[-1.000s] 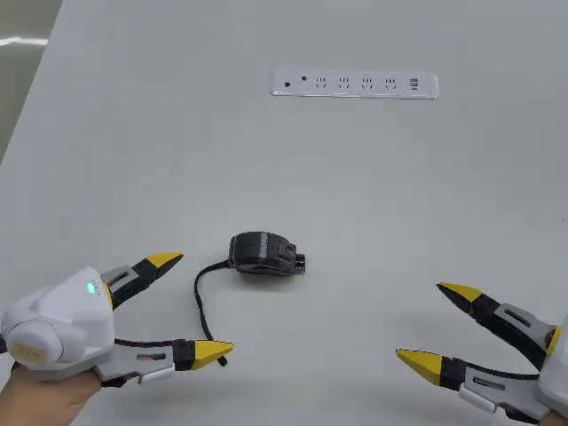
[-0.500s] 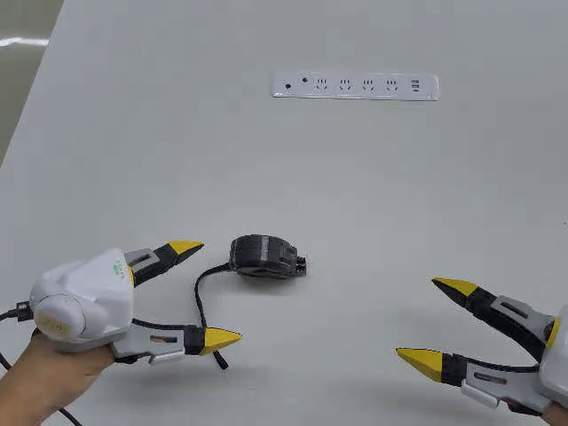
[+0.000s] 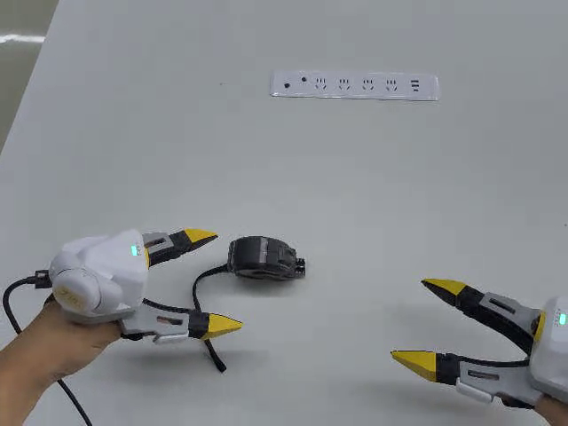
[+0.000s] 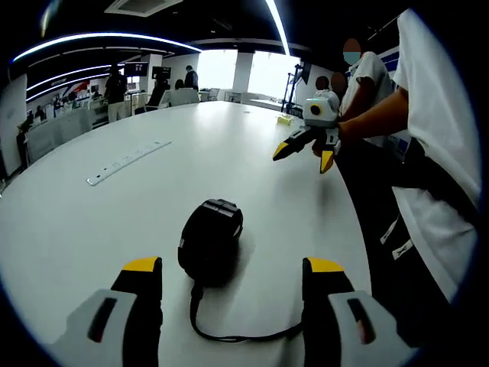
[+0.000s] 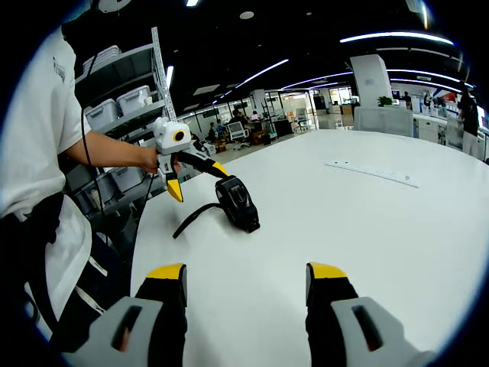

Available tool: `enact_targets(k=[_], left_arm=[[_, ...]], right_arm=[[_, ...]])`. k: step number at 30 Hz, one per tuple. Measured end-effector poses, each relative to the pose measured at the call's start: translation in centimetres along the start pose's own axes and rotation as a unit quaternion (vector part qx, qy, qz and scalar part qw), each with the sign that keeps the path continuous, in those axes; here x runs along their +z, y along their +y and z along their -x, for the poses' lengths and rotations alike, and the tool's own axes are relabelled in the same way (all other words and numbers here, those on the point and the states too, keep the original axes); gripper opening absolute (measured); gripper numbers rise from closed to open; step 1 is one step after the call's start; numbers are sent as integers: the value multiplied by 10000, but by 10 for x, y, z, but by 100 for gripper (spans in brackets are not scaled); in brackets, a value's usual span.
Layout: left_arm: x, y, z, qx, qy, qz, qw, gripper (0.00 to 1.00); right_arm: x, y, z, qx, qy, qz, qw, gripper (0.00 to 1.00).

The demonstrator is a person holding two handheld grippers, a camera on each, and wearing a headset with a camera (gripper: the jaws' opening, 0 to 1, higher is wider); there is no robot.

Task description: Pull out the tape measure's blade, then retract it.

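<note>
Resting before the empty, wide-open left gripper and right gripper, the tape measure seems rigid; clamp its case sides.

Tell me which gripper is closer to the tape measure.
Left. The left gripper is open right beside the tape measure, which lies just ahead of its jaws. The right gripper is open well off on the opposite side, with bare table between.
</note>
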State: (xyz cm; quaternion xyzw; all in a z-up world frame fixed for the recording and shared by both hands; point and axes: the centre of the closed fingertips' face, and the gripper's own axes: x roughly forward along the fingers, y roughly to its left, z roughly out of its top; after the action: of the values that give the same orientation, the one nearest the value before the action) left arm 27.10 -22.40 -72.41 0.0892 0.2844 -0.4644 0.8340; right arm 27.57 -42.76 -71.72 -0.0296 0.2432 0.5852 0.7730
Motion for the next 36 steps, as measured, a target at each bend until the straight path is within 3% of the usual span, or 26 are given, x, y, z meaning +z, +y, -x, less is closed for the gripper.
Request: enact_targets(k=[16,36], left_arm=[[-3,18,-17,-99,131,-257,9995,65],[1,25,-33,-302,181,-417,9985,55]], right_arm=[[-1,-7,-9,165,148,125,9997,62],[0,-11,-25,331,216,135,9991,60]])
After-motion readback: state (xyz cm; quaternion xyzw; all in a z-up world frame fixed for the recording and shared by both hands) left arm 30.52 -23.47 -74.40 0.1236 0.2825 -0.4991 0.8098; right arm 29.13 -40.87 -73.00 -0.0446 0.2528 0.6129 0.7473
